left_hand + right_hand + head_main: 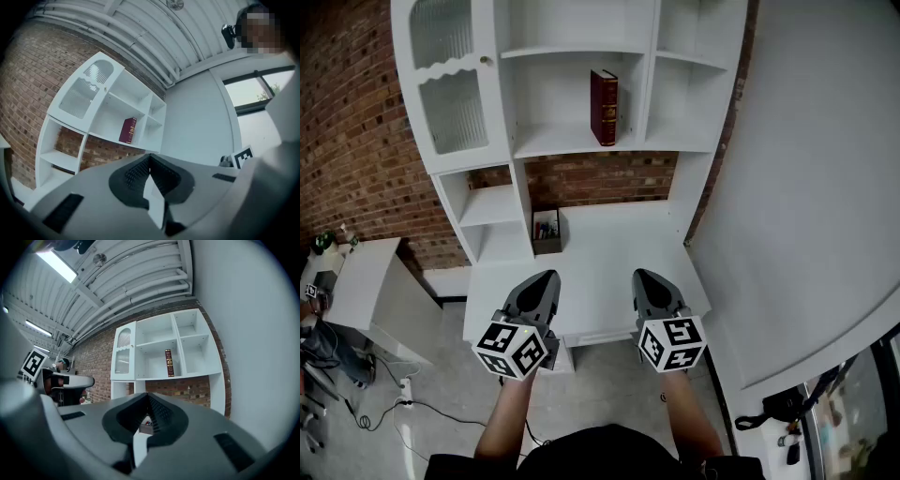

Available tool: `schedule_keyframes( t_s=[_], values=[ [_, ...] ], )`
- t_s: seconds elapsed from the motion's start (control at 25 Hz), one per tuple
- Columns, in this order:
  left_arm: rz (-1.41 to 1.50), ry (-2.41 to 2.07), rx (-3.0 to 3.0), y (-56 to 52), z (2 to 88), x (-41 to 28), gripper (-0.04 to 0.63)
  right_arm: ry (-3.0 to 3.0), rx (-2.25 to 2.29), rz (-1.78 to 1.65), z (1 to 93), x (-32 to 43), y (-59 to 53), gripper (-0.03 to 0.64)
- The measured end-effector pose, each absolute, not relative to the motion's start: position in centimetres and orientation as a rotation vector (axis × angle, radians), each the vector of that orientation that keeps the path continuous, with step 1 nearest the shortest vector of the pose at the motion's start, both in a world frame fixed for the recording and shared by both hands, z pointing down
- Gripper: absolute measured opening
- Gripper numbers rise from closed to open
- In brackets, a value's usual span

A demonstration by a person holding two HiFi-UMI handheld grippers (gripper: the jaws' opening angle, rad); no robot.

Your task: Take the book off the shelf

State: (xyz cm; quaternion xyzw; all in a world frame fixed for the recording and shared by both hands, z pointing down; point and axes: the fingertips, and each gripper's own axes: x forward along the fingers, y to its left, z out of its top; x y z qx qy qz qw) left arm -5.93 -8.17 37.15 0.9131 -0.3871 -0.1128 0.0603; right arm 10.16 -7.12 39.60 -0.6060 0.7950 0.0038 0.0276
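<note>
Much of what we see is cut off or unclear. The head view's lower edge cuts our forearms, and the cables and clutter on the floor at the far left run out of frame. The ribbed glass door (455, 108) at the upper left of the tall white shelf unit (581, 145) blurs whatever lies behind it. On the white counter (600, 272) under the shelves, against the red brick wall (600, 178), stands a small dark open box (547, 232). It holds a few small coloured items that we cannot name. The dark red hardback book (604, 107), with gilt bands on its spine, stands upright on the middle shelf of the central compartment. It sits toward that compartment's right side, near the divider, though we cannot tell whether it touches it. We hold the left gripper (542, 281) and the right gripper (645, 278) side by side over the front part of the counter, both pointing toward the shelf unit and well apart from the book. In the left gripper view the dark ribbed fingers (136, 174) meet at their tips with nothing between them. In the right gripper view the fingers (161, 414) are likewise pressed together and empty, and the book shows high above them.
</note>
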Motion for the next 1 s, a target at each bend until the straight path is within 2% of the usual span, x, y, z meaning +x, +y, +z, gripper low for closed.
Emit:
schedule_keyframes(
  t_s=[1.0],
  values=[
    [-0.283, -1.219, 2.749, -6.1, 38.8, -1.3, 0.016, 2.517, -1.799, 0.034, 40.8, 12.5, -5.2, 0.020]
  ],
)
